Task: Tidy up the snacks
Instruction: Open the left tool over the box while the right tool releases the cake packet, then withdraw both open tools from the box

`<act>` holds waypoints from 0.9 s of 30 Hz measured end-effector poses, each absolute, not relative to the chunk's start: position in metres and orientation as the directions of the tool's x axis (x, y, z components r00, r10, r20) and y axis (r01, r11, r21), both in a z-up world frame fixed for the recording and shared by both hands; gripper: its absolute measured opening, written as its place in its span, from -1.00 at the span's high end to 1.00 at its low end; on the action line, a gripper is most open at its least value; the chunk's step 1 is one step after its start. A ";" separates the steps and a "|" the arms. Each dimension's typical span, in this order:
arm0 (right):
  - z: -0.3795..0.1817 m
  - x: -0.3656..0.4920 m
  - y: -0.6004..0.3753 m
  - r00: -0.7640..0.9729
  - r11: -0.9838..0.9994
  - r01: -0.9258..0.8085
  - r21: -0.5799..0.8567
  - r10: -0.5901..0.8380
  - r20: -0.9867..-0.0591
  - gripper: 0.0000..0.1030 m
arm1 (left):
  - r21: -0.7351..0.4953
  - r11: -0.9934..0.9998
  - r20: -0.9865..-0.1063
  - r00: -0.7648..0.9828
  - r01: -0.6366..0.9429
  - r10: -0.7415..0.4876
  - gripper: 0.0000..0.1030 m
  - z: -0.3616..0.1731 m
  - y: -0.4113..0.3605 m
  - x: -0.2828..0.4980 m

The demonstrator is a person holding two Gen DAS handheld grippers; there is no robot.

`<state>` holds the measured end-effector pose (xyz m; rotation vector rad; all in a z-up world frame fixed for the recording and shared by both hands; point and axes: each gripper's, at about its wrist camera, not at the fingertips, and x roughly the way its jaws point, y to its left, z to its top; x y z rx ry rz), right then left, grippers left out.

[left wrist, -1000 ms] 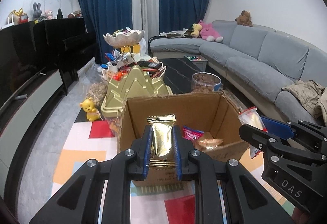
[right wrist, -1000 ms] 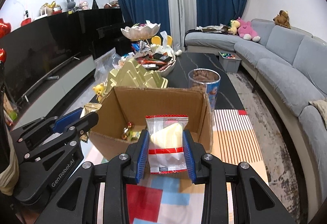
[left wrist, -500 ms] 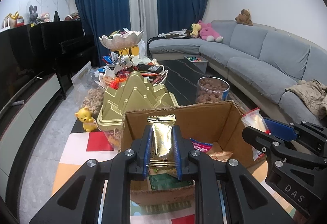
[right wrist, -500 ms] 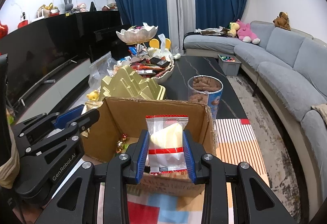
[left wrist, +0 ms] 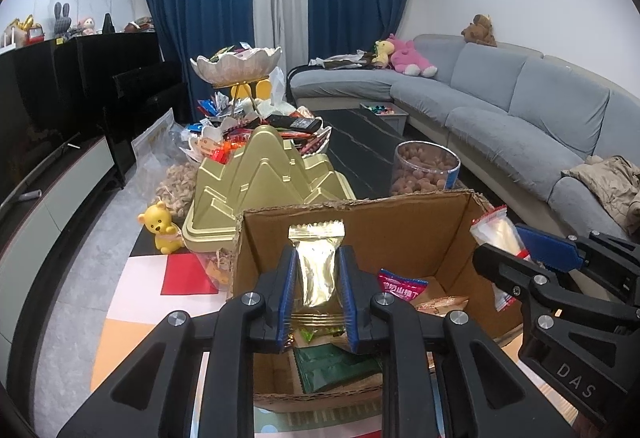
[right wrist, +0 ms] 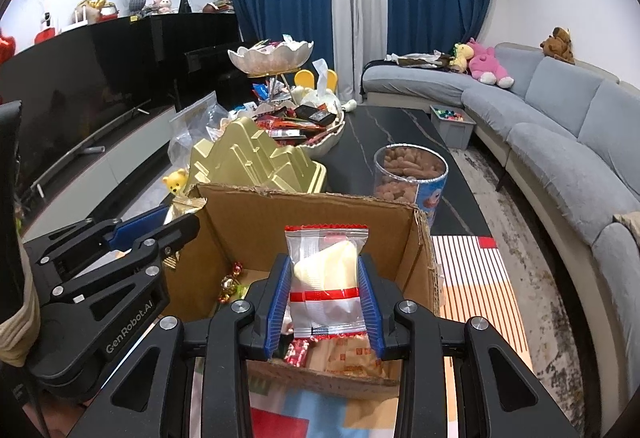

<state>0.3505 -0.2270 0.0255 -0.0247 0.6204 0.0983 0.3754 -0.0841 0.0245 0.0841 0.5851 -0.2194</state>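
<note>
Both packets have been carried forward over the cardboard box [left wrist: 360, 234] at the counter's near edge (a drop looks imminent), the gold packet [left wrist: 317, 264] pinched in the left tool [left wrist: 318, 298], whose jaws have just been easing apart, and the clear packet [right wrist: 326, 278] pinched in the right tool [right wrist: 325, 302].

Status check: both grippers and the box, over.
Left gripper shut on gold packet. Right gripper shut on clear packet. Both above the open box, snacks already inside. Nothing in the way.

Left gripper [left wrist: 317, 280] jaws loosening on gold packet [left wrist: 317, 265], above cardboard box [left wrist: 448, 238]
</note>
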 end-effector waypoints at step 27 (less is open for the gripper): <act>0.041 0.321 -0.230 0.828 1.000 -0.029 -0.011 0.018 -0.560 -0.61 | 0.078 0.987 -0.486 0.870 0.142 -0.086 -0.57 0.052 -0.068 0.337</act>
